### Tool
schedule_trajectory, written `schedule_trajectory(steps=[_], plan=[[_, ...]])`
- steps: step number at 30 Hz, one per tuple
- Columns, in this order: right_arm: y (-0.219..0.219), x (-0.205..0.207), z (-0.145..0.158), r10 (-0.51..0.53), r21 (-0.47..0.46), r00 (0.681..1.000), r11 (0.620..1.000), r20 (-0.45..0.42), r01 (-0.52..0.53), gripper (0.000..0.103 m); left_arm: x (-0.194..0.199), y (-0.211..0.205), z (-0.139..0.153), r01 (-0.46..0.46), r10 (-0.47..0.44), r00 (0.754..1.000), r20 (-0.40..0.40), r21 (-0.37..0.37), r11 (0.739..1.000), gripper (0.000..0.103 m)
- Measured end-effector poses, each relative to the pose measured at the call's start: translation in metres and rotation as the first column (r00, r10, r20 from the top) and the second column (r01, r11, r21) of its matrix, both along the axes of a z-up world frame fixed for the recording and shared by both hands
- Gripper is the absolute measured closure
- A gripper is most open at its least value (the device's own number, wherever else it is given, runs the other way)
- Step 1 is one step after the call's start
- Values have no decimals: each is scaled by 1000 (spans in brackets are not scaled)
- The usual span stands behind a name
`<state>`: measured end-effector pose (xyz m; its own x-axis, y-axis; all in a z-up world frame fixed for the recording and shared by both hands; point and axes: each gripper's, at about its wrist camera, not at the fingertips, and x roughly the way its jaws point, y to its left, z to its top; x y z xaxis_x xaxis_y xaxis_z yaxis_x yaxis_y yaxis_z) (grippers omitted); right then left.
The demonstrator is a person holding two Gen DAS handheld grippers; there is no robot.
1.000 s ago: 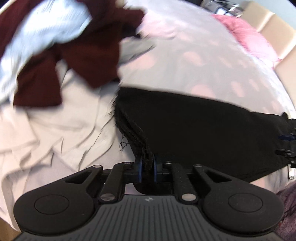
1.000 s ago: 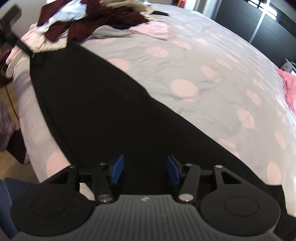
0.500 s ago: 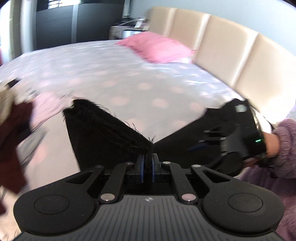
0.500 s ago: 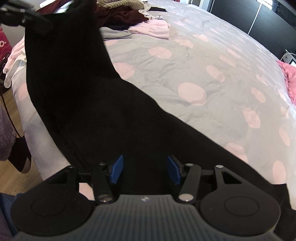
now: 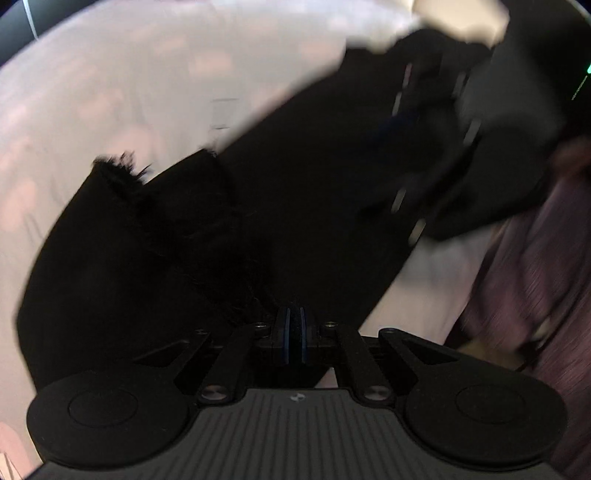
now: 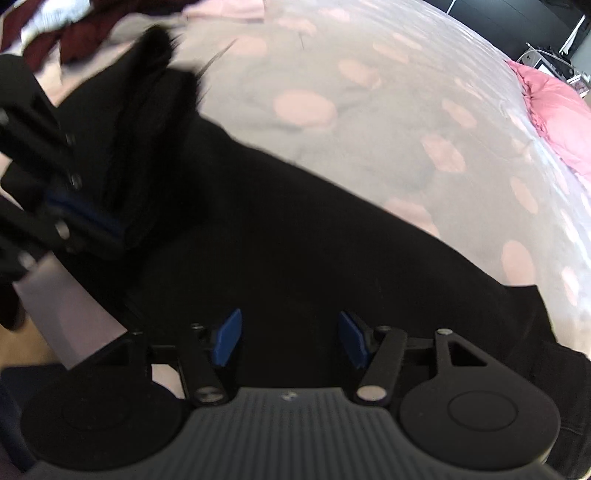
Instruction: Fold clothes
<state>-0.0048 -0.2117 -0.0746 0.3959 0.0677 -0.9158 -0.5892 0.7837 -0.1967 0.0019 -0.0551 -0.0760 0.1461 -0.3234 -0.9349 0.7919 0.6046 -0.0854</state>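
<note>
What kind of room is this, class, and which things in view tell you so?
Most likely a bedroom: a bed with a spotted cover, a pink pillow at its far end, and a heap of clothes waiting beside the black garment being folded.

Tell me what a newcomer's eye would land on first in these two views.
The long black garment stretched across the spotted bedspread dominates both views. The left gripper is shut on its frayed end, doubled over toward the right gripper, whose blue pads stand open above the cloth. A pink pillow lies far right.
</note>
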Motion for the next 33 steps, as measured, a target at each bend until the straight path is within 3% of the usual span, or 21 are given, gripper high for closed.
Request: schedule_trajectory(steps=[8, 11, 17, 19, 25, 30, 33], plan=[[4, -1, -11, 35, -22, 999, 999, -10, -35, 37, -5, 9, 0, -19, 19, 1000, -4, -64, 998, 97], [5, 0, -13, 43, -24, 999, 999, -8, -44, 35, -13, 13, 9, 2, 0, 1000, 17, -103, 995, 80], [7, 0, -14, 59, -26, 998, 998, 5, -58, 31, -27, 32, 43, 20, 2, 996, 95, -231, 973, 58], [5, -1, -15, 55, -19, 998, 998, 10, -55, 30, -28, 43, 51, 6, 25, 992, 120, -250, 968, 57], [8, -4, -10, 56, -2, 997, 998, 47, -56, 30, -27, 69, 65, -38, 71, 983, 169, -189, 981, 55], [2, -1, 15, -14, 178, 998, 984, 63, 3, 30, -40, 91, 66, -47, 75, 984, 164, -172, 984, 51], [-7, 5, 24, -84, 363, 996, 928, -20, 85, 30, -43, 94, 56, -41, 60, 987, 147, -129, 991, 51]])
